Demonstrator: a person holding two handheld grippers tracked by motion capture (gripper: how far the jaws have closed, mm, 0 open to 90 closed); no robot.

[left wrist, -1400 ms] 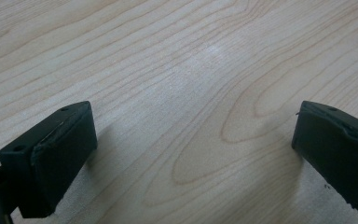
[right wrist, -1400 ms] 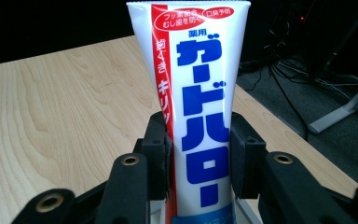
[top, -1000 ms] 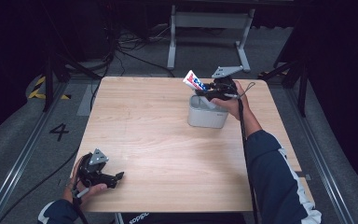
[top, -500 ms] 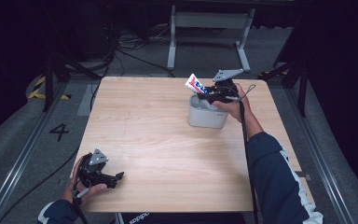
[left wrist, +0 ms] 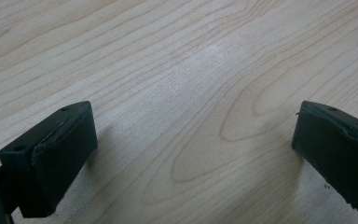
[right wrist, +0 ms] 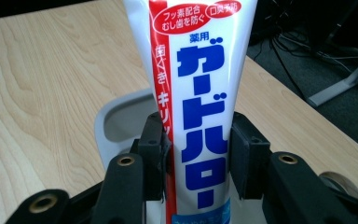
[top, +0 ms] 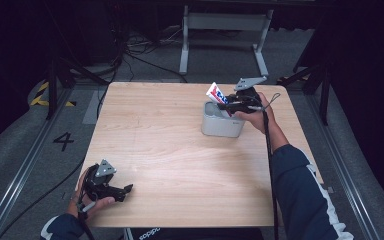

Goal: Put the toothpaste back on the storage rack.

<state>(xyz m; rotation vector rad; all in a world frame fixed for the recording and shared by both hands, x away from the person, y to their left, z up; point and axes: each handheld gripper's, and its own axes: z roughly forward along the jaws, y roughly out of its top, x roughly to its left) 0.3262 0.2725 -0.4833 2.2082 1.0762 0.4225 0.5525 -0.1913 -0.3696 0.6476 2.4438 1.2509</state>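
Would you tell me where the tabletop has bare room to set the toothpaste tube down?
Bare wood runs between the left gripper and the grey cup, and along the far-left edge. It is crowded at the cup, where the right gripper grips the toothpaste tube.

I'm working in a lab or studio recording bay: a bare wooden table (top: 180, 150) on grey carpet, black surroundings, loose cables (top: 135, 50) at the far side, hazard tape (top: 42, 95) at left.

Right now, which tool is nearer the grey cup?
Right. The right tool holds the toothpaste tube over the grey cup; the left tool sits open at the table's near-left corner.
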